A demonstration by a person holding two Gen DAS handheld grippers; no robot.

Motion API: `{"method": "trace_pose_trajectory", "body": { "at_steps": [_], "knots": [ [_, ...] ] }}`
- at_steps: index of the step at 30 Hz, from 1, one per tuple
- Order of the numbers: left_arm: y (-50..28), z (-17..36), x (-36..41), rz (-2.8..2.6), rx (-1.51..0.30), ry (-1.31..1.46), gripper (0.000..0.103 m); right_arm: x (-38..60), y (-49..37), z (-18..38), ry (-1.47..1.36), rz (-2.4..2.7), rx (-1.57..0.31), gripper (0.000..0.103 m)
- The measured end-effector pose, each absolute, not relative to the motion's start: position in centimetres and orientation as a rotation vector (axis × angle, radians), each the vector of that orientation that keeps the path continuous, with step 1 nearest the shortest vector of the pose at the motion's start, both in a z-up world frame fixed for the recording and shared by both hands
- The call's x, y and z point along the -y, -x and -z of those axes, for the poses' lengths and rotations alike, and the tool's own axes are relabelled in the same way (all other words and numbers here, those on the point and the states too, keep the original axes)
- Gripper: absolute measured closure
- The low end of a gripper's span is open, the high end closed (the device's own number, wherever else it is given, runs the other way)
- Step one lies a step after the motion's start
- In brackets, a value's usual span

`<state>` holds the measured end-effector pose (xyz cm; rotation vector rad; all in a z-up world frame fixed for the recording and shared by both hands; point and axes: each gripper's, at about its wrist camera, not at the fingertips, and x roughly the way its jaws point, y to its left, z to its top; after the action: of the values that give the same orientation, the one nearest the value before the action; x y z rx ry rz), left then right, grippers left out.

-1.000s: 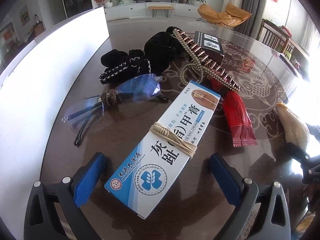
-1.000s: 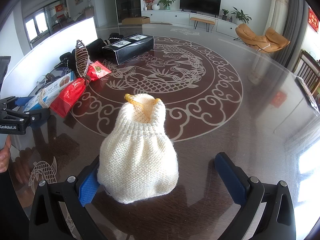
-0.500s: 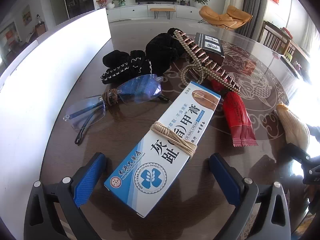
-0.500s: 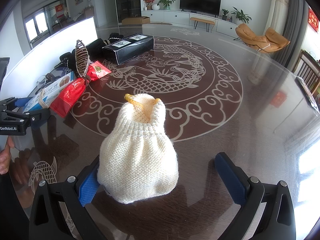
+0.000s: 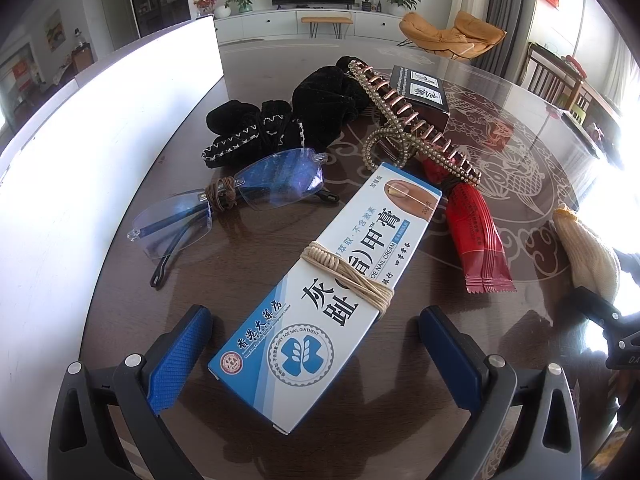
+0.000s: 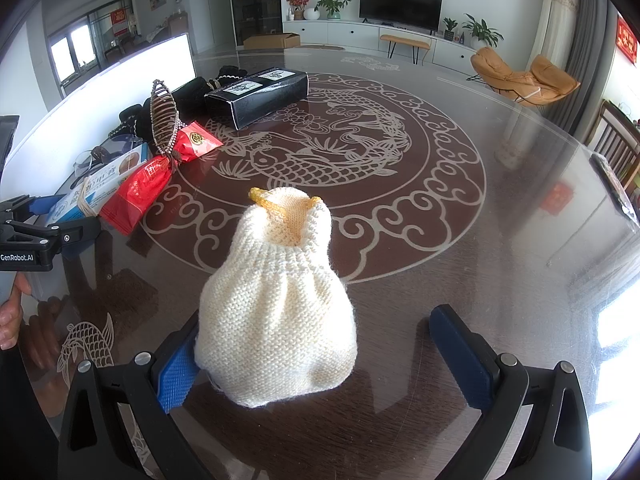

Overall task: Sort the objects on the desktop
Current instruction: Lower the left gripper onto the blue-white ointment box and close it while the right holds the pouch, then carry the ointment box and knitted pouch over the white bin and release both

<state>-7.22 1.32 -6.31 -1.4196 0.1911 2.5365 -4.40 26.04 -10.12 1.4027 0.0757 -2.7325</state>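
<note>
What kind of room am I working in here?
Most likely a home living room: a wall-side TV over a low white cabinet, orange lounge chairs, and a glass-topped round table with a fish motif.

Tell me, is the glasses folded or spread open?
Folded, it seems. The glasses lie on the table with a brown band wound around the bridge, and both dark arms cross behind the lenses.

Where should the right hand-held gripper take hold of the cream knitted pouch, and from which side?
Grip the cream knitted pouch across its gathered neck, just below the yellow-lined opening. That ribbed waist looks narrowest, so the open right hand-held gripper would probably close on it best from above, reaching forward over the bulging body.
</note>
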Motion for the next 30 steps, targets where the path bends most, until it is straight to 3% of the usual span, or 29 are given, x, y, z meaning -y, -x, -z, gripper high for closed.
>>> {"method": "trace_pose_trajectory", "body": {
  "at_steps": [5, 6, 8, 11, 21, 26, 30],
  "knots": [
    [7.3, 6.1, -1.2, -2.531, -0.199, 1.418, 0.002, -26.0, 4.4, 10.1, -1.403, 2.733, -0.076, 0.0],
    [7.2, 5.9, -1.3, -2.532, -0.203, 1.398, 0.009, -26.1, 4.4, 10.2, -1.403, 2.732, -0.076, 0.0],
    [7.2, 5.2, -1.6, -2.533, -0.21, 1.353, 0.045, -26.1, 4.4, 10.2, -1.403, 2.732, -0.076, 0.0],
    [7.2, 4.8, -2.3, -2.525, -0.227, 1.332, 0.062, -26.1, 4.4, 10.1, -1.403, 2.732, -0.076, 0.0],
    [5.2, 3.5, 0.5, -2.506, 0.086, 1.349, 0.062, -26.4, 4.5, 9.9, -1.404, 2.694, -0.038, 0.0],
    [4.5, 2.5, 0.6, -2.524, 0.122, 1.295, 0.062, -27.0, 5.6, 7.3, -1.388, 2.646, 0.015, 0.0],
    [4.0, 2.0, 0.5, -2.533, 0.131, 1.262, 0.062, -25.0, 7.7, 7.4, -1.51, 2.516, -0.082, 0.0]
  ]
}}
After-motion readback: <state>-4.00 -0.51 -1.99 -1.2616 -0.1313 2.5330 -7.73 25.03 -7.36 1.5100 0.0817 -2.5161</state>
